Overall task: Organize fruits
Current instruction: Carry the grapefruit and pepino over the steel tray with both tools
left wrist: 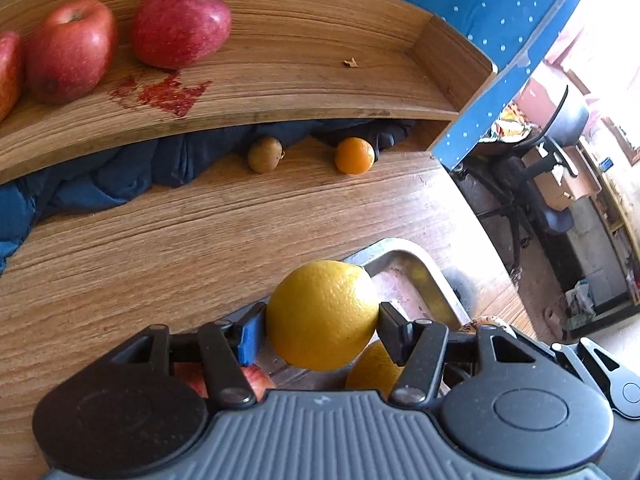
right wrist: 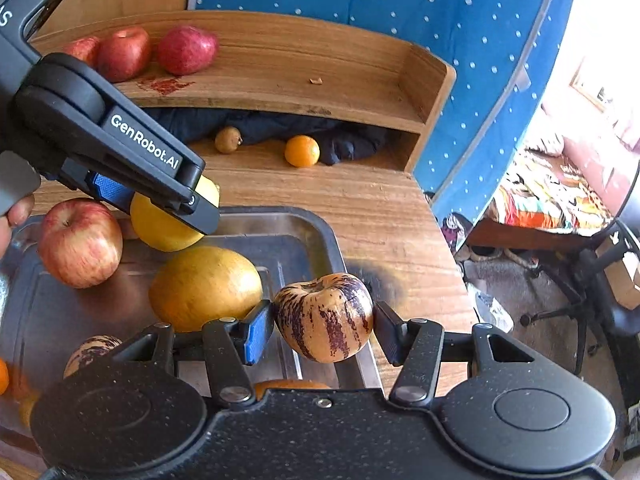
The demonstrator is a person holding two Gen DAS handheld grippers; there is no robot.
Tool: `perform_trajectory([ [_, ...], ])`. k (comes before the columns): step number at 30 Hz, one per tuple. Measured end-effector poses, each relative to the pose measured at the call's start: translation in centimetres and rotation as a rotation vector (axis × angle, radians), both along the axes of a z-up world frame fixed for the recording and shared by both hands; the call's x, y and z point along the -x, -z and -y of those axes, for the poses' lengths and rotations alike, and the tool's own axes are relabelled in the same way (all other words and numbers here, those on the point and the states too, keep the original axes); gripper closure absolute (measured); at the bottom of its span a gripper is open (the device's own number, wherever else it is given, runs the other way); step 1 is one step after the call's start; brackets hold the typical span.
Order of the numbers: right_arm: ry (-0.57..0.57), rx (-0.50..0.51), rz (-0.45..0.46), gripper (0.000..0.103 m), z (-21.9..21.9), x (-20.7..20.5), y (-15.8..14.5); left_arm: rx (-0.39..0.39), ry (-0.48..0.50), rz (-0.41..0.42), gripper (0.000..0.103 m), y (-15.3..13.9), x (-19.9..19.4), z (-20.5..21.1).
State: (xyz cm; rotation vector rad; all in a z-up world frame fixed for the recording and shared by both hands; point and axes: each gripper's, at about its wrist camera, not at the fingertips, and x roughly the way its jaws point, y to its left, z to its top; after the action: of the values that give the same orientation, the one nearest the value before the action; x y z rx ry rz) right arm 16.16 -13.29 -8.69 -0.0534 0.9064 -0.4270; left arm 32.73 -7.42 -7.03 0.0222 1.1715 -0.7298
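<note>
Wooden desk (left wrist: 120, 260), left gripper (left wrist: 322, 318) clamping orange (left wrist: 322, 316), right gripper (right wrist: 324, 318) clamping striped fruit (right wrist: 324, 316)

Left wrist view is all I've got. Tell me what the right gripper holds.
Observer: The right gripper holds a purple-striped fruit between its fingers, above the tray.
Operator: List what's in the tray near my orange.
Observer: Right wrist view shows a pale apple and a big yellow-brown fruit lying in it.
Operator: Check for another striped fruit.
Observer: One lies at the tray's near left, partly hidden by the gripper body.
</note>
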Motion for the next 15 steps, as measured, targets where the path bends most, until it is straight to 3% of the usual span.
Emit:
perform_trajectory([
  [15,-0.014,-0.017,-0.016,0.047,0.01,0.05,0.96,-0.031,0.013,0.011,0.04,0.07,0.54,0.57],
])
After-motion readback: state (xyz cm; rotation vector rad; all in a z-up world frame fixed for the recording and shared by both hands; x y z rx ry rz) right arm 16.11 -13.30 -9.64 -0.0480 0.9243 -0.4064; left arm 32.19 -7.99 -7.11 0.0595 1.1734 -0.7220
